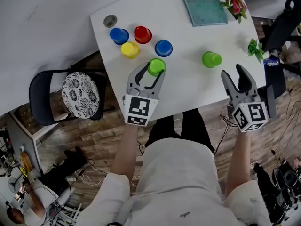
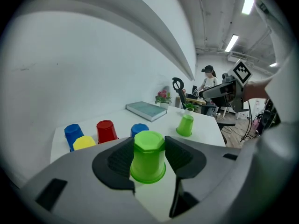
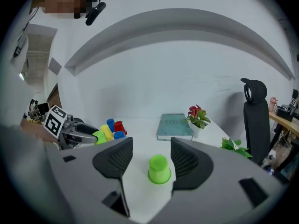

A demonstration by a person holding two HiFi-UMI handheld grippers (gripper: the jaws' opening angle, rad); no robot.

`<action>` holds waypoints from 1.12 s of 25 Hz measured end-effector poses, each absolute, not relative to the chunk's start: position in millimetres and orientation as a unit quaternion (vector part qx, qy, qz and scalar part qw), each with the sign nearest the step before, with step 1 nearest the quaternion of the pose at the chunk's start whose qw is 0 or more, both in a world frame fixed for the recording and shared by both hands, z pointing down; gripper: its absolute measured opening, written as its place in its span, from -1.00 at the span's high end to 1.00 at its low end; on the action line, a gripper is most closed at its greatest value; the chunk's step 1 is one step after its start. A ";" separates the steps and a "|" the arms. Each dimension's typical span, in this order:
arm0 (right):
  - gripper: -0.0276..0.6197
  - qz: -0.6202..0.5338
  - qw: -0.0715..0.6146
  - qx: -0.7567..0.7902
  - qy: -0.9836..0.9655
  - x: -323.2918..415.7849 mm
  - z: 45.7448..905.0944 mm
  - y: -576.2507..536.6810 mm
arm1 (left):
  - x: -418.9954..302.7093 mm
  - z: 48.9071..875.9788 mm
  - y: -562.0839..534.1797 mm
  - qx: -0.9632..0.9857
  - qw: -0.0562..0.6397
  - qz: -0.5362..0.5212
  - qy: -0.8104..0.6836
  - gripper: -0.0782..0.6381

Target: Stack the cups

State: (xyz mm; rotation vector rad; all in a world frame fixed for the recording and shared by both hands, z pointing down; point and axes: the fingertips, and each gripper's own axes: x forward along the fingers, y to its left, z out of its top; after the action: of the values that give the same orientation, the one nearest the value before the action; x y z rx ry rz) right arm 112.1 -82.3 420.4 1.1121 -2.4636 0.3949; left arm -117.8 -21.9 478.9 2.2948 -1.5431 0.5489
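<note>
A light green cup (image 1: 156, 66) (image 2: 148, 155), upside down, sits between the fingers of my left gripper (image 1: 153, 70) (image 2: 148, 158), whose pads press on its sides. A second green cup (image 1: 211, 59) (image 3: 159, 169) stands upside down on the white table (image 1: 188, 86), a little ahead of my right gripper (image 1: 233, 72) (image 3: 150, 161). That gripper is open, with nothing between its fingers. Behind the held cup stand a yellow cup (image 1: 130, 50), a red cup (image 1: 142, 34) and two blue cups (image 1: 119, 35) (image 1: 163, 48), all upside down.
A teal book (image 1: 203, 4) lies at the table's far side, beside a flower pot (image 1: 235, 5). A small green plant (image 1: 256, 48) stands at the right edge. A grey round lid (image 1: 110, 20) lies at the far left corner. A chair (image 1: 70, 95) stands left of the table.
</note>
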 end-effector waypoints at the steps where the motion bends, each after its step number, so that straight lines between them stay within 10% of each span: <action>1: 0.11 0.142 0.204 0.398 -0.883 113.6 419.3 -83.1 | -111.0 478.8 -22.4 0.806 0.161 0.191 -0.537 0.17; 28: 0.12 0.130 0.222 0.257 -0.932 140.6 427.4 -118.0 | 16.2 502.4 -63.4 0.794 0.171 0.187 -0.553 0.17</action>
State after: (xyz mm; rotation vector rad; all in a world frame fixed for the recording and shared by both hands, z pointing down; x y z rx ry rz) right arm 140.6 -118.0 427.4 0.7102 -2.5731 0.3577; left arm 16.2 -63.4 502.4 2.2546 -1.5697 0.5307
